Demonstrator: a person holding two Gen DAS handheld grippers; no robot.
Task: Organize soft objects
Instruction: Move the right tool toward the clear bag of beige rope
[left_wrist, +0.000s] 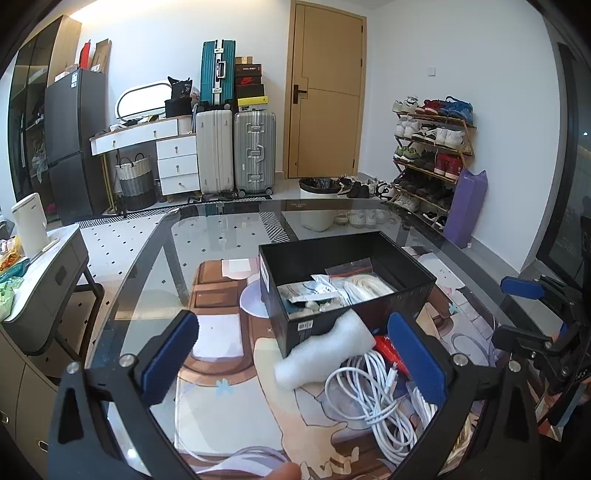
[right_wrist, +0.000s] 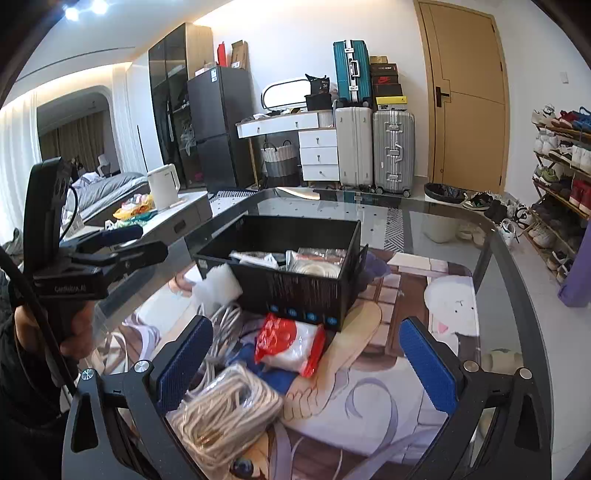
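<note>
Both tongs spread wide, gripping nothing: left tongs (left_wrist: 291, 354), right tongs (right_wrist: 306, 363). Black box (left_wrist: 343, 291) on glass desk (left_wrist: 147, 280), part-filled. White foam (left_wrist: 325, 350), white cable (left_wrist: 373, 398), red-white packet (right_wrist: 291, 343), rope bundle (right_wrist: 225, 417) lie outside beside it.

L wrist cam looks fwd and down between its own fingers, close over the glass table (left_wrist: 155, 266); R wrist cam does likewise from further right. Both face the door (left_wrist: 325, 88) wall, sharing the black box (left_wrist: 347, 284), suitcases, shoe rack
</note>
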